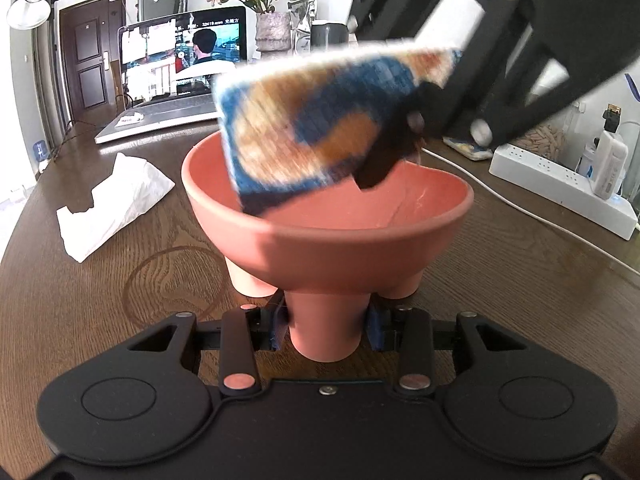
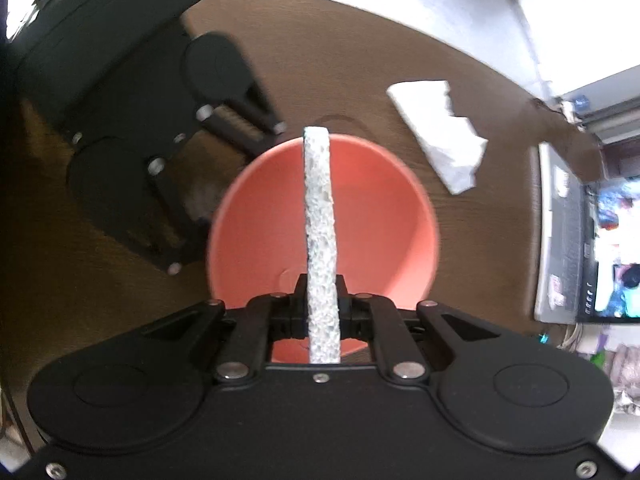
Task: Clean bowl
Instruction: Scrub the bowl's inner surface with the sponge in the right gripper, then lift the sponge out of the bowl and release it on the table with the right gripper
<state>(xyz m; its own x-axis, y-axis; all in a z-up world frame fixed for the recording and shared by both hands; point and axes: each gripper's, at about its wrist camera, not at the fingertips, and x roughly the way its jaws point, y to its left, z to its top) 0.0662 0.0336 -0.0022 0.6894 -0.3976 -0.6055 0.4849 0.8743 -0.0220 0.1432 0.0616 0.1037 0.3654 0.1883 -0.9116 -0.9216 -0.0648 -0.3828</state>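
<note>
A salmon-pink bowl (image 1: 328, 236) on three stubby legs stands on the wooden table (image 1: 120, 288). My left gripper (image 1: 326, 330) is shut on its nearest leg. From the upper right my right gripper (image 1: 394, 148) reaches down, shut on a flat sponge (image 1: 316, 124) patterned in blue, orange and white, whose lower corner dips inside the bowl. From above, in the right wrist view, the sponge (image 2: 320, 216) shows edge-on as a white strip over the bowl (image 2: 380, 216), clamped in my right gripper (image 2: 322, 304). The left gripper's black body (image 2: 168, 152) lies beside the bowl.
A crumpled white tissue (image 1: 112, 200) lies left of the bowl. Behind it stands an open laptop (image 1: 180, 68), with a vase of flowers (image 1: 272, 28) further back. A white power strip (image 1: 560, 184) with a cable sits on the right.
</note>
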